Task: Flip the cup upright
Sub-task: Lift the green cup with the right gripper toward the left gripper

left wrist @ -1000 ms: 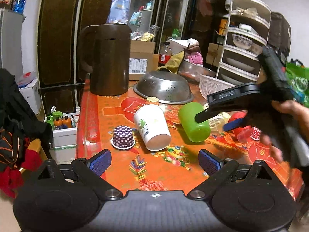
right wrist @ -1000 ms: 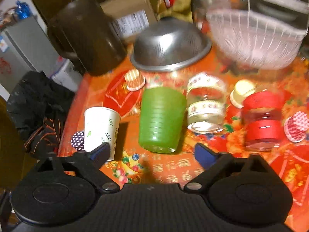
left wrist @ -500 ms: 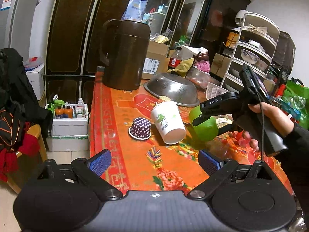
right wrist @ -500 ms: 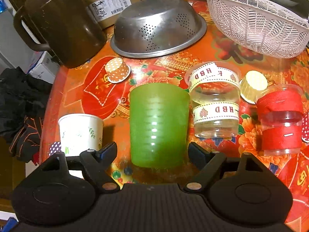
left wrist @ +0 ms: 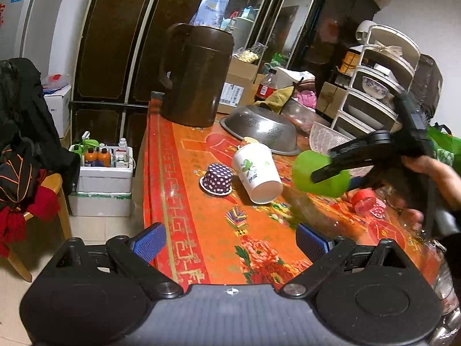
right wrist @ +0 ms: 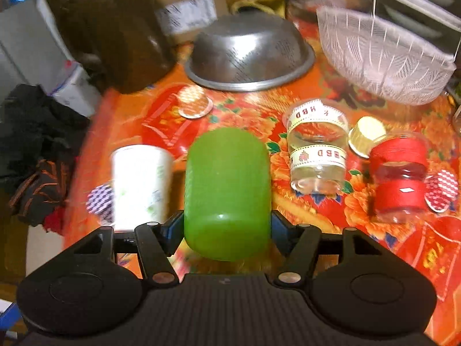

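My right gripper (right wrist: 227, 227) is shut on the green plastic cup (right wrist: 227, 190), which is off the table and tilted. In the left wrist view the green cup (left wrist: 319, 173) hangs above the red floral tablecloth (left wrist: 224, 245), held by the right gripper (left wrist: 331, 173). A white paper cup (left wrist: 256, 170) lies on its side left of it; it also shows in the right wrist view (right wrist: 139, 184). My left gripper (left wrist: 230, 239) is open and empty near the table's front edge.
A purple dotted cupcake liner (left wrist: 216, 178), a steel colander (left wrist: 262, 129) upside down, a brown jug (left wrist: 193, 75), a white basket (right wrist: 383, 54), clear jars with ribbon (right wrist: 317, 152) and red thread (right wrist: 399, 173) crowd the table. Chair and boxes stand left.
The right gripper closed on the green cup and lifted it off the table, tilting it. The left gripper drew back a little.
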